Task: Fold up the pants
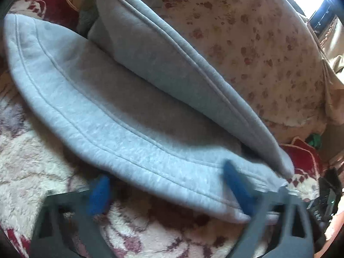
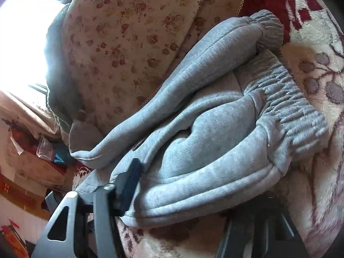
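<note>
Where the left gripper (image 1: 167, 185) gapes, pants (image 1: 120, 116) (grey) lie between.

Pants (image 1: 120, 99): grey fleece cloth, matt, soft nap, stitched seams raised along the edges. Waistband (image 2: 290, 99): ribbed, gathered elastic knit, coarser than the legs. Blanket (image 1: 32, 157) underneath: thick plush pile, shaggy, cream with maroon pattern, matt. Floral cover (image 1: 258, 53) behind: fuzzy cloth, duller, small printed roses. Left gripper (image 1: 169, 185): matt dark-grey plastic frame, blue pads (image 1: 100, 193) look rubbery. Right gripper (image 2: 185, 197): same matt plastic, shiny metal screw heads (image 2: 108, 186).
</note>
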